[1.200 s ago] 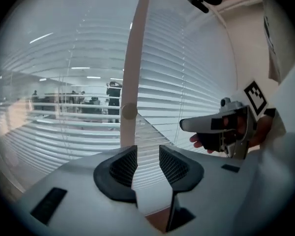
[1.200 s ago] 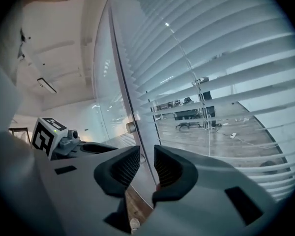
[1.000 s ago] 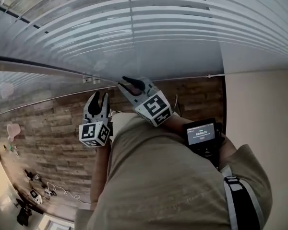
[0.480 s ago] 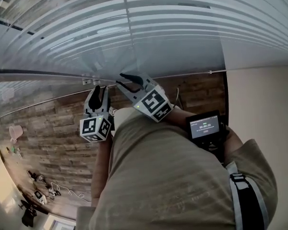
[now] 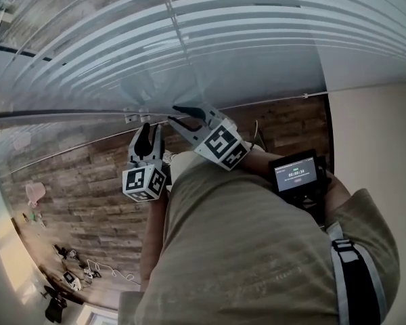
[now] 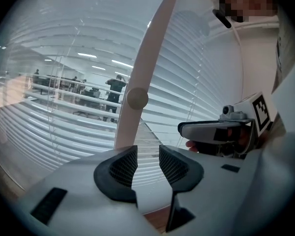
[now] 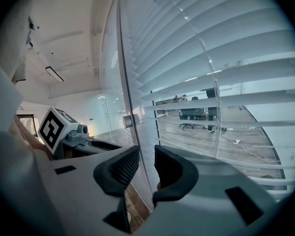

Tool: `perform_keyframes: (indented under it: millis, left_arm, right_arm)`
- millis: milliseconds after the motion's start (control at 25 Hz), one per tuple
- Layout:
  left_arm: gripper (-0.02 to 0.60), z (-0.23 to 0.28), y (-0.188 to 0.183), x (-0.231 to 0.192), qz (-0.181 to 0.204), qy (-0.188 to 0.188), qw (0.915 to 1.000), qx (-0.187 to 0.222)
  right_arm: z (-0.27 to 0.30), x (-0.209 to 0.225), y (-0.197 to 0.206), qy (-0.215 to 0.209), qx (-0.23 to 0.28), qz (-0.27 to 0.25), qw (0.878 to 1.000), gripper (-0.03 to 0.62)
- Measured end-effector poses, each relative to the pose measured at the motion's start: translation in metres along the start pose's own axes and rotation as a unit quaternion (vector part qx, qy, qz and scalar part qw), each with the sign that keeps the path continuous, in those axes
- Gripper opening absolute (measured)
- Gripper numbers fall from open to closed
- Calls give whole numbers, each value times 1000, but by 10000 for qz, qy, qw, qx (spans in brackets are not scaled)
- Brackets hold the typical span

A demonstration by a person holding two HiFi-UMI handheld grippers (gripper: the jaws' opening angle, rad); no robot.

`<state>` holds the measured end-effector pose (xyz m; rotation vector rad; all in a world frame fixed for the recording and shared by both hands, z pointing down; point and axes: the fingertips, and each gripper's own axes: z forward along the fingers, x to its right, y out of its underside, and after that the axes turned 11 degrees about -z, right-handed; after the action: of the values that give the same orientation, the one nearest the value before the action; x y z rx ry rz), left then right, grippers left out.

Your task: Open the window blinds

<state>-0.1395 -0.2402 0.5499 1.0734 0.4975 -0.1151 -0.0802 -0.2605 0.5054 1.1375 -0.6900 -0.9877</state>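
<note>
Right tongs [image 7: 146, 152]: at 6 o'clock, the dark ribbed pads [image 7: 126, 167] stand a narrow gap apart, with nothing pinched between them.
Upright strip [image 7: 125, 82]: a thin pale edge behind the pads, running from the gap up toward 12 o'clock.
Round knob [image 7: 130, 121]: on the strip, just above the tongs.
Blinds [image 7: 226, 77]: white slats from 1 to 5 o'clock with gaps between them, and a thin cord [image 7: 214, 97] crossing them.
Through the slats: office chairs [image 7: 191, 114] and a wooden floor [image 7: 246, 144] at 3 o'clock.
Marker cube [image 7: 53, 128]: at 9 o'clock, with a small camera beside it.
Ceiling light [image 7: 54, 74]: at 10 o'clock.

The left hand-held gripper [image 5: 151, 133] has rolled and drawn nearer the right hand-held gripper [image 5: 183, 116]; the post [image 6: 148, 63] now leans in its view.
</note>
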Motion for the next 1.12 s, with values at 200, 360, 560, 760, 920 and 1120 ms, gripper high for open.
perform_keyframes:
  millis: [200,360,560,760,920,1120]
  left_arm:
    - [149,3,1,1,3,31,10000,-49]
    - [150,6,4,0,-28,45,9999,-99]
    - [149,9,12,-1,-81,37,9998,-179]
    - [149,11,19,2,-117,73,9996,-265]
    - [149,14,11,1,-98,99,9994,-330]
    - [149,7,22,6,-68,278,9985,-458]
  right_arm:
    - [0,6,1,77,2,103,9999,89]
    - [0,11,6,127,-46,210,9997,89]
    - [1,10,13,100,-117,287,9995,89]
    - [-1,12,21,138,-165,467,9987,89]
    - [0,20,14,204,-136,518,9984,89]
    - [0,10,15,324,-189,491,9981,89]
